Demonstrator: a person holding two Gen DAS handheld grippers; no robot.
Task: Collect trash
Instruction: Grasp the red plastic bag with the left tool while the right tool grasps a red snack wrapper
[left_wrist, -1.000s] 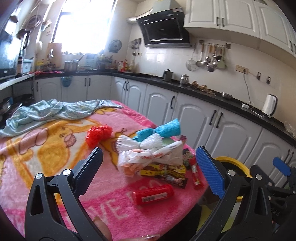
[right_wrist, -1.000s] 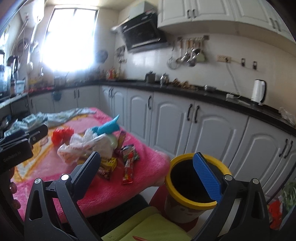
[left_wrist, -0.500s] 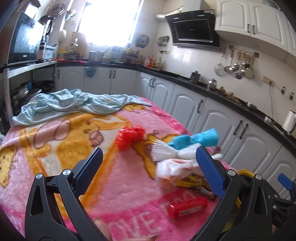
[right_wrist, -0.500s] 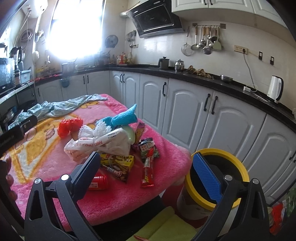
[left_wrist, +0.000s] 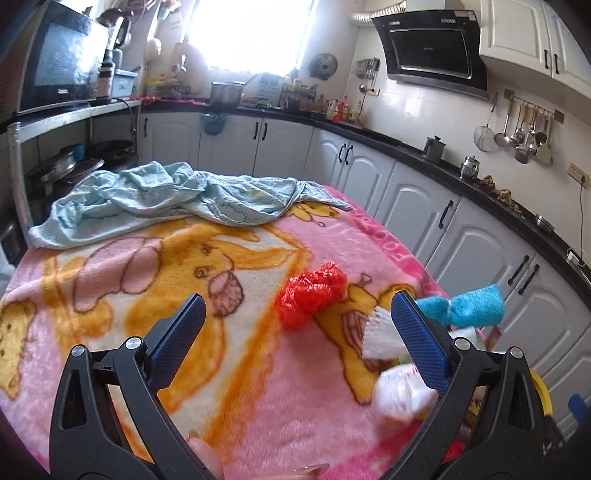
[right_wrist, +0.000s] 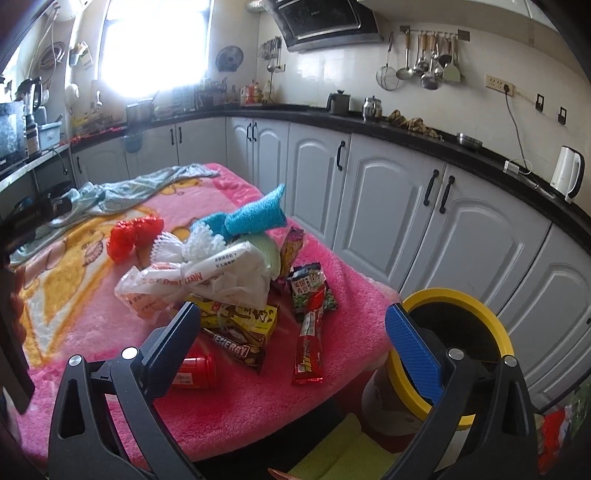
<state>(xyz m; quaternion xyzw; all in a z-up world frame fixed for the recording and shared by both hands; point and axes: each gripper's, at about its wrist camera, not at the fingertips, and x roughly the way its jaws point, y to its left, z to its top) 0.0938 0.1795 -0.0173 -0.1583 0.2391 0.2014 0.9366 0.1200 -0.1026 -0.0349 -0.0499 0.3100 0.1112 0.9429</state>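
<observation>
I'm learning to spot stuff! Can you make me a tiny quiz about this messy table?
1. True or false: the red plastic bag lies inside the yellow-rimmed bin.
2. Which gripper's view shows the bin's whole mouth? A) left gripper B) right gripper
3. Fill in: the dark bar wrapper reads ____.

Key: 1 false, it lies on the pink blanket; 2 B; 3 ENERGY.
</observation>
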